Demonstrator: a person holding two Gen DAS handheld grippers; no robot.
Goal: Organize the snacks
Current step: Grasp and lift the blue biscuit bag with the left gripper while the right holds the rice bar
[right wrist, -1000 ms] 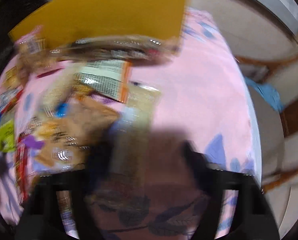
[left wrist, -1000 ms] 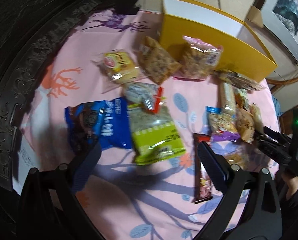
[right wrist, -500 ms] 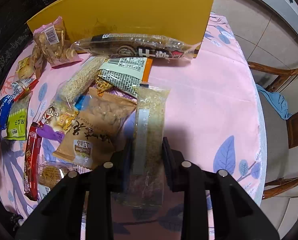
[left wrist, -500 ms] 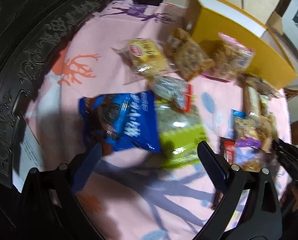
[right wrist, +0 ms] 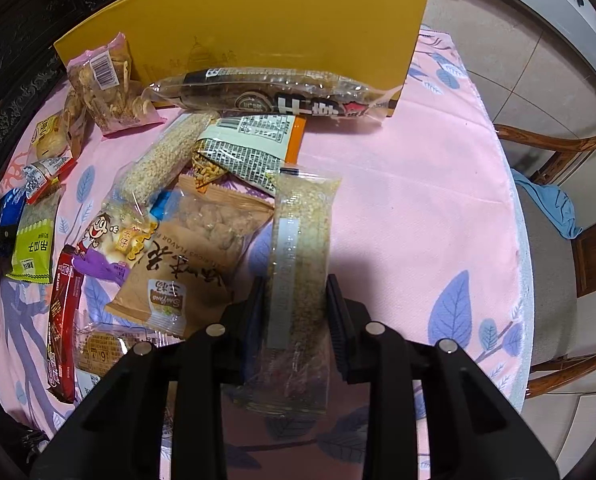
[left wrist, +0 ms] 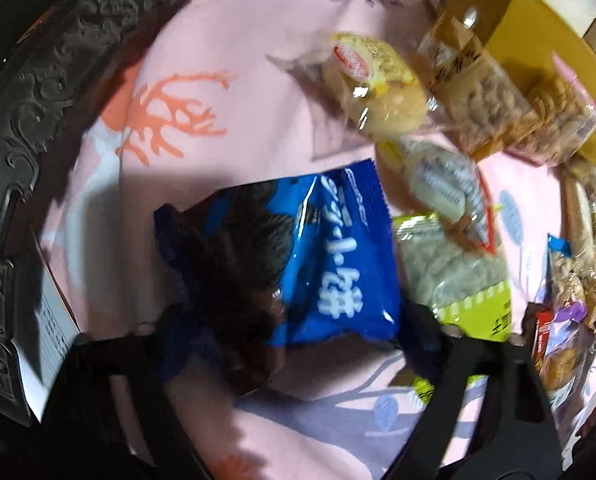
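My left gripper [left wrist: 293, 332] hangs low over a blue snack packet [left wrist: 334, 256] on the pink tablecloth [left wrist: 225, 128]. The packet lies between its fingers, whose jaws are closing, and the pads stand at the packet's two edges without clearly pressing. My right gripper [right wrist: 295, 308] is shut on a long clear packet of pale grain bar [right wrist: 304, 232], held just above the cloth [right wrist: 418, 200]. A yellow box [right wrist: 257, 20] stands open at the far side of the table; it is at the top right in the left wrist view [left wrist: 514, 16].
Several snack packets crowd the cloth: a green one [left wrist: 462, 284], a bun [left wrist: 378, 84], a tan peanut bag [right wrist: 193, 256], a red bar [right wrist: 61, 320] and a long dark packet [right wrist: 273, 96] against the box. Carved dark wood [left wrist: 29, 120] borders the left; a wooden chair [right wrist: 558, 184] stands right.
My left gripper has dropped and shifted left, from over the green packet to around the blue one, and its jaws have narrowed. My right gripper closed on the grain bar and then stayed still.
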